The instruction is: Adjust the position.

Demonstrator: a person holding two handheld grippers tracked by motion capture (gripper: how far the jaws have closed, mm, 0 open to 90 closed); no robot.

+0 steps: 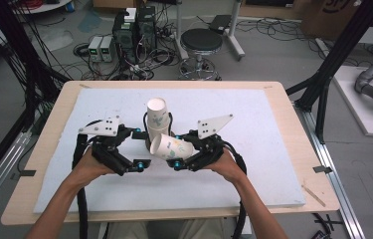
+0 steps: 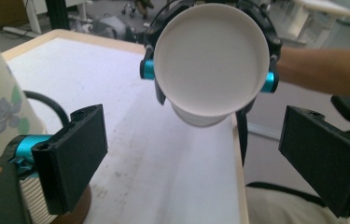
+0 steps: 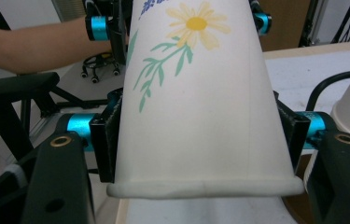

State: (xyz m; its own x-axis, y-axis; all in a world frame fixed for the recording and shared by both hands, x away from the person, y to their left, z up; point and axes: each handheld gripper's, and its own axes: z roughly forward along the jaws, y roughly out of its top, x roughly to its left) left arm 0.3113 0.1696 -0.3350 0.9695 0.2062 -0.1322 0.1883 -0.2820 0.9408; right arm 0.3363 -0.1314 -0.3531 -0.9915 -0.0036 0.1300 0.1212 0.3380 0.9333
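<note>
The paper cup point(image 1: 171, 147) sits at the centre of the high view, lying on its side in the air just above the white worktop point(image 1: 253, 164), its mouth pointing toward the left of the frame. The right tongs point(image 1: 184, 158) are clamped on it: in the right gripper view the two black pads press the cup wall from either side, just above the rolled rim at the bottom of that frame. The left tongs point(image 1: 141, 149) stand wide apart with nothing between them; the left gripper view looks straight into the cup's open mouth in the upper middle of the frame.

Just behind it, toward the top centre of the high view, a stack of upturned cups point(image 1: 157, 118) stands on a brown base.

The cup is very light and thin-walled, so it will likely dent or go oval under a hard squeeze, and its smooth coated surface may slip. The stiffest places appear to be the rolled rim and the bottom ring. A hold near the rim, as the right tongs have now, should be the safest, with gentle pressure across the full width of the wall.
</note>
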